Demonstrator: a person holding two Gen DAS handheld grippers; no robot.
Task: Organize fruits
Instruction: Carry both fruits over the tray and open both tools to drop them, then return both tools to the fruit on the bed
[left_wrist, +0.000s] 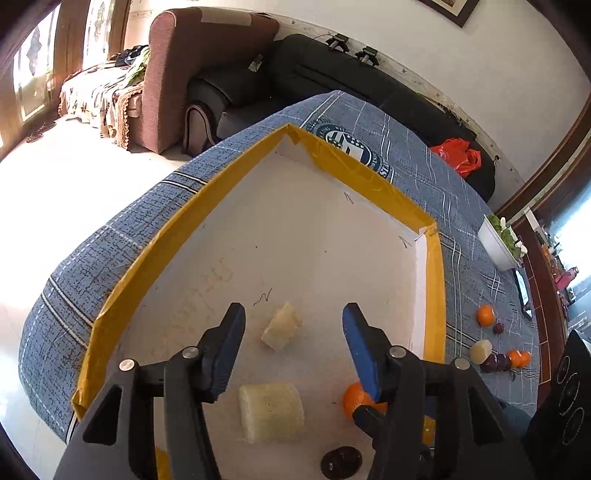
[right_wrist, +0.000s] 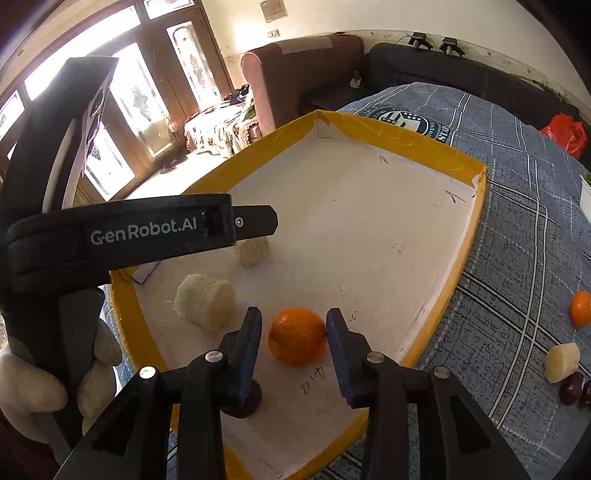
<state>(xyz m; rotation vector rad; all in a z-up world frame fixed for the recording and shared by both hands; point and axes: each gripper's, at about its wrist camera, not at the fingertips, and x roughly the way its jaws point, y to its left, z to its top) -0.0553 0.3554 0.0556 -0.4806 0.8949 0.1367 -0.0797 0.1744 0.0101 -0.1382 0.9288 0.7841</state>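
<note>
While both grippers sit over the shallow white cardboard tray with yellow-taped rim (left_wrist: 432, 280), states differ. Left gripper (left_wrist: 293, 321): jaws moderately open, nothing btwn pads; small pale cut fruit chunk (left_wrist: 281, 329) lies on tray floor in the gap, not touched. Larger pale cylindrical fruit piece (left_wrist: 270, 411) sits nearer the cam, under the left finger. Right gripper (right_wrist: 293, 332): narrow opening, jaws straddle the round orange fruit (right_wrist: 297, 336) on tray floor; right pad touching or v. close to skin, left pad shows a slim gap, so can't confirm a grip. Dark round plum-like fruit (right_wrist: 243, 404) sits partly under its left finger. Far half of tray is bare, lots of room. Outside tray's right rim, on blue plaid cloth (right_wrist: 517, 229), loose fruits: orange (right_wrist: 580, 308), pale chunk (right_wrist: 562, 362), dark plums (right_wrist: 571, 387).
</note>
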